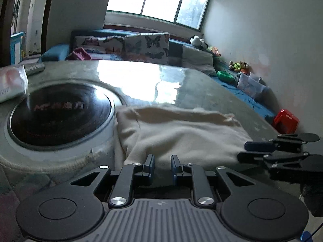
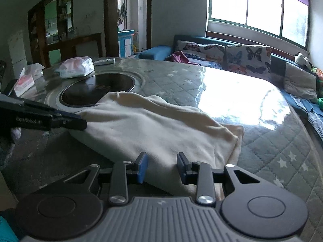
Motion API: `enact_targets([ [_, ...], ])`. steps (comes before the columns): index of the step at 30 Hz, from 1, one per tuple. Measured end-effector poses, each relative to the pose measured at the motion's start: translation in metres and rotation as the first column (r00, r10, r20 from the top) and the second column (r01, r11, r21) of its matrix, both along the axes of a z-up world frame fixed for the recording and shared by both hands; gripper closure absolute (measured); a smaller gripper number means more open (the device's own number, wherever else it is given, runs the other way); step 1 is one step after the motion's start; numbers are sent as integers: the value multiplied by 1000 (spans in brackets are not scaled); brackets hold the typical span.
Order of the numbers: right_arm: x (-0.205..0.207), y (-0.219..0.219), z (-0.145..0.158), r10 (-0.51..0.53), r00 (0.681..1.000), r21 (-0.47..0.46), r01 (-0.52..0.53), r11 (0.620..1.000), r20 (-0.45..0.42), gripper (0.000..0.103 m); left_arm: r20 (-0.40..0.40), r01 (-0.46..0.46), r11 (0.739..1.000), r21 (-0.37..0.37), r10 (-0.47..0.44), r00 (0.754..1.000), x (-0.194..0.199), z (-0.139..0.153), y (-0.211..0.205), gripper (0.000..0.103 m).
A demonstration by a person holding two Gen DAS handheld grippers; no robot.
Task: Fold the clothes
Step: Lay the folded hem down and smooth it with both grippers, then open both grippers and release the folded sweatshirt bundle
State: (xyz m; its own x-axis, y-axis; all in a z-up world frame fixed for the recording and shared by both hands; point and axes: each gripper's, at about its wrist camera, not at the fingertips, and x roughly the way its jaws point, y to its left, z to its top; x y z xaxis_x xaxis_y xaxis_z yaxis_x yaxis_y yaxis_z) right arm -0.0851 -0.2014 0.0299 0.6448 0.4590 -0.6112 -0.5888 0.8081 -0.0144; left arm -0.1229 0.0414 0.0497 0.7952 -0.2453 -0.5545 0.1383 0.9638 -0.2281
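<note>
A cream garment [image 1: 177,133] lies folded in a thick pad on the quilted table cover, also in the right wrist view [image 2: 153,129]. My left gripper [image 1: 162,166] is open at the garment's near edge, its jaws apart with nothing between them. My right gripper [image 2: 162,166] is open at the near edge further right, jaws apart and empty. The right gripper shows in the left wrist view [image 1: 262,151] by the garment's right end. The left gripper shows in the right wrist view [image 2: 66,121] at its left corner.
A round black cooktop [image 1: 60,113] is set in the table just left of the garment, also in the right wrist view [image 2: 99,88]. Tissue packs [image 2: 76,66] and a remote [image 2: 105,61] lie at the far left. A sofa with butterfly cushions [image 2: 248,58] runs behind the table.
</note>
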Motion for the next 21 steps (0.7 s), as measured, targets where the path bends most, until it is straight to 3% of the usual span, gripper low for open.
enact_targets([
  [4, 2, 9, 8, 29, 999, 14, -29, 999, 24, 71, 31, -13, 1000, 0, 13, 999, 3, 8, 3, 79],
  [15, 7, 33, -10, 82, 997, 12, -82, 997, -17, 69, -38, -46, 999, 6, 47, 998, 12, -7, 13, 78],
  [21, 3, 30, -6, 81, 997, 14, -81, 997, -1, 57, -39, -55, 998, 21, 56, 998, 12, -2, 10, 59],
])
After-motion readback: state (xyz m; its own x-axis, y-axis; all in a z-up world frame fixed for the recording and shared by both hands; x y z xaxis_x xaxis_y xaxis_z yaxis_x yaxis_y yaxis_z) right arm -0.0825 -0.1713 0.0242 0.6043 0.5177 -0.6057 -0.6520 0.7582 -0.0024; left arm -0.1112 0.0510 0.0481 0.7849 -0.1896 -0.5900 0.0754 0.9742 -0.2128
